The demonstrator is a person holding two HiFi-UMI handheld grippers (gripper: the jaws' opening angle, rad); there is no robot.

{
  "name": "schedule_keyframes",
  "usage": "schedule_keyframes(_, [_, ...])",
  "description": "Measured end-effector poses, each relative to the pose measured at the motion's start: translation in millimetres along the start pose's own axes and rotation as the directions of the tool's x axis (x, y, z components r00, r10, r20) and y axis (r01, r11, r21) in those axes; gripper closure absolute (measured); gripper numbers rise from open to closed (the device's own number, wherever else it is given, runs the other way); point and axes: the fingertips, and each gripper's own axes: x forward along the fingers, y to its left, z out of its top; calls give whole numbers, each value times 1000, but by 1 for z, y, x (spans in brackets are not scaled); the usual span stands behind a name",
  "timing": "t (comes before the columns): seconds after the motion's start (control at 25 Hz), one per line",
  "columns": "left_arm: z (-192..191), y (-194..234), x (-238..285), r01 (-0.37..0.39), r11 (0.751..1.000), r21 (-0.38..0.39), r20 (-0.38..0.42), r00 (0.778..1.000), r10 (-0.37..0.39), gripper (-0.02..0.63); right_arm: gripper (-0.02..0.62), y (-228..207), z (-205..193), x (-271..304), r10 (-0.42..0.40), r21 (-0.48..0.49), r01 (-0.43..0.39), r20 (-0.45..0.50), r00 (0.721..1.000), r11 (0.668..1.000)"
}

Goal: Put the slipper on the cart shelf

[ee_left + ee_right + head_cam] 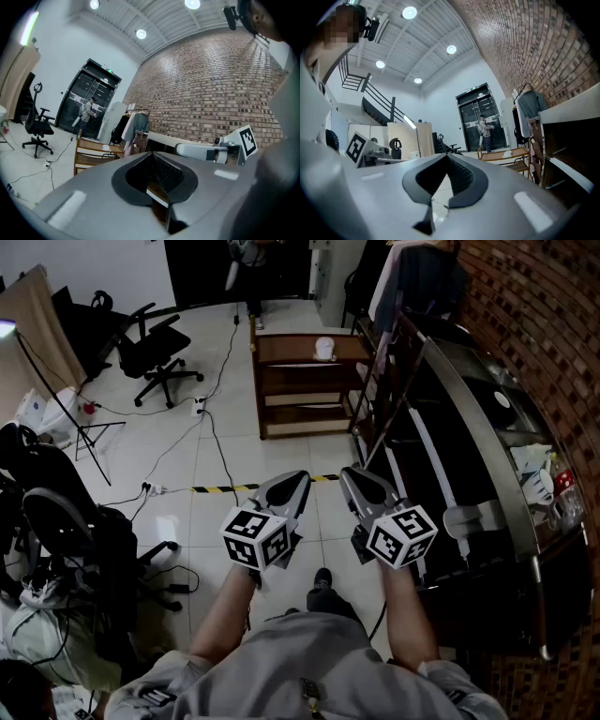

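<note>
A wooden cart with shelves stands ahead across the tiled floor. A small white object, which may be the slipper, lies on its top; it also shows in the left gripper view and the right gripper view. My left gripper and right gripper are held side by side at waist height, well short of the cart. Both point forward with the jaws together and nothing between them. The left gripper's tips and the right gripper's tips look the same in their own views.
A long dark counter runs along the brick wall on the right. A clothes rack stands past the cart. Office chairs and a light stand are on the left. Cables and a yellow-black tape strip cross the floor. A person stands by the far door.
</note>
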Motion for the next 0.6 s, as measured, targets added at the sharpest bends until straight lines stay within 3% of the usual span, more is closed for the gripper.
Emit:
schedule_keyframes(0.32, [5, 45, 60, -12, 1000, 3, -14, 1000, 12, 598, 595, -58, 2, 52, 1, 15, -1, 0, 1000, 1000])
schedule_keyframes(0.6, [16, 96, 138, -39, 999, 2, -20, 999, 39, 598, 595, -134, 13, 112, 17, 36, -18, 8, 1000, 999])
